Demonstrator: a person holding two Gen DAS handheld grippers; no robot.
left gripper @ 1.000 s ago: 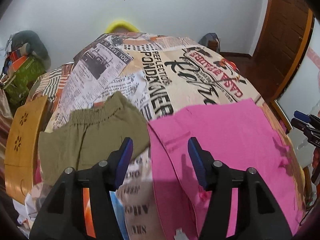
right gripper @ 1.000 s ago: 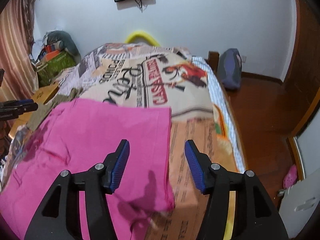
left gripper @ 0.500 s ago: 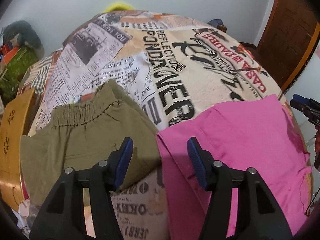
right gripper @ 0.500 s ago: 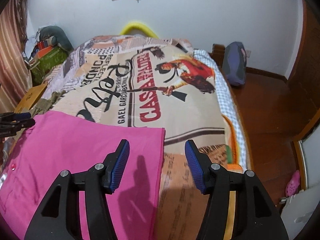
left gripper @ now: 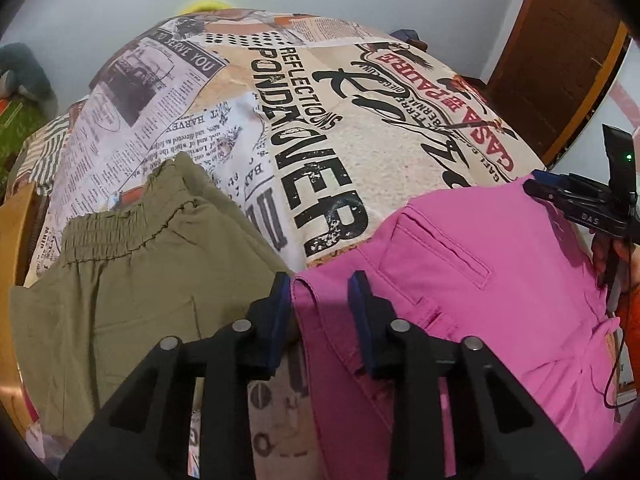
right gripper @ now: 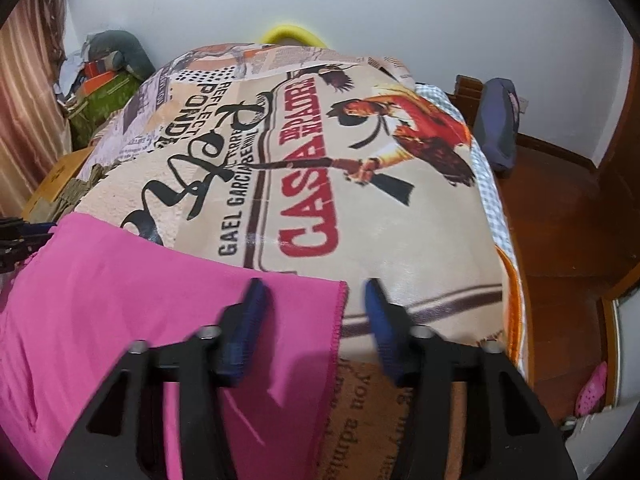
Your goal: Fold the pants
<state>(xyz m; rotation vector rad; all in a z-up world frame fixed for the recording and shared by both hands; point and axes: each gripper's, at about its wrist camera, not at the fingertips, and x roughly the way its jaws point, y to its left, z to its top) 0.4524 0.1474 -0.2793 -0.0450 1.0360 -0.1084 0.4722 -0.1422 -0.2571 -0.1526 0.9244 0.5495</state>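
Pink pants (left gripper: 460, 280) lie flat across the near part of a printed bedspread (left gripper: 320, 120). My left gripper (left gripper: 320, 300) points down over their waistband corner. Its jaws are closing, with that corner between the pads and no firm pinch visible. In the right wrist view, the pink pants (right gripper: 140, 300) end in a stitched hem. My right gripper (right gripper: 314, 300) straddles that hem corner and its jaws are closing too, still well apart. Each gripper shows at the edge of the other's view: right gripper (left gripper: 560, 192), left gripper (right gripper: 20, 236).
Olive pants (left gripper: 132, 280) with an elastic waist lie just left of the pink pair. A wooden panel (left gripper: 16, 240) stands at the bed's left side. Right of the bed are wooden floor (right gripper: 560, 220), a dark bag (right gripper: 498, 120) and a brown door (left gripper: 560, 40).
Both grippers came down and closer to the pink pants, and their jaws narrowed. The waistband corner now sits between the left fingers, the hem corner between the right fingers.
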